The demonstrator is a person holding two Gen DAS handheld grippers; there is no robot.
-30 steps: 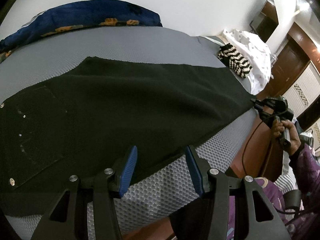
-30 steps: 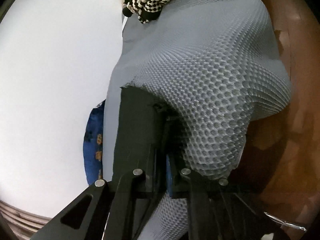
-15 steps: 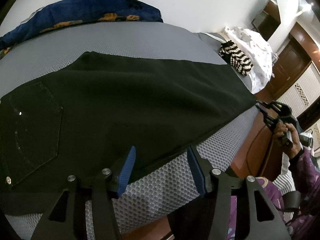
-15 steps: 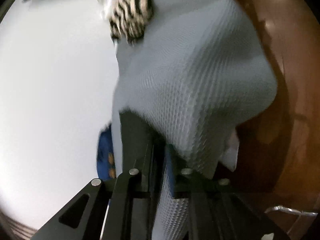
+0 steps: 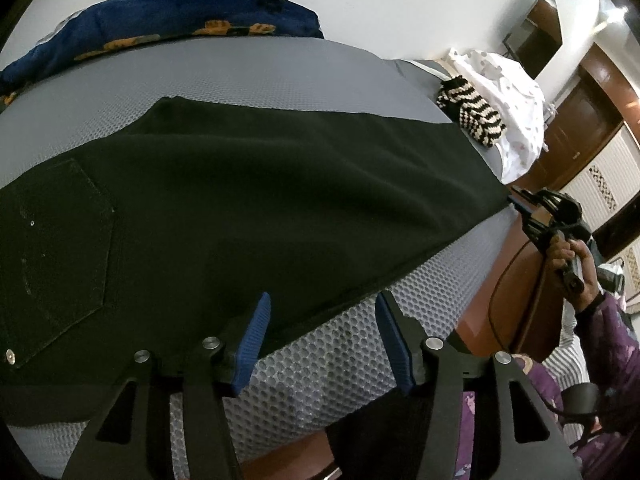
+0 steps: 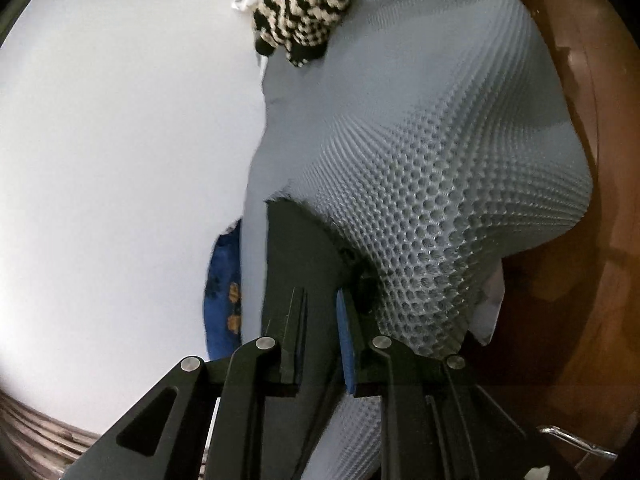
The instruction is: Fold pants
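While the black pants [image 5: 248,200] lie spread flat across the grey mattress [image 5: 248,76], our right tool [image 6: 320,320] pinches the hem at the leg end, and our left tool [image 5: 320,340] hangs spread wide over the near edge, gripping nothing. A striped knit [image 5: 474,114] rests near the far corner.

Black pants [image 5: 248,200] lie spread flat across the grey mattress [image 5: 248,68], a back pocket [image 5: 52,256] at their left end. The left gripper [image 5: 320,340] hovers over the pants' near edge, jaws apart, holding nothing. At the pants' far right corner, the right gripper [image 5: 520,204] meets the hem; whether it grips is unclear. Beyond the pants lie a blue pillow [image 5: 168,20], a striped knit [image 5: 472,110] and white cloth [image 5: 508,92].
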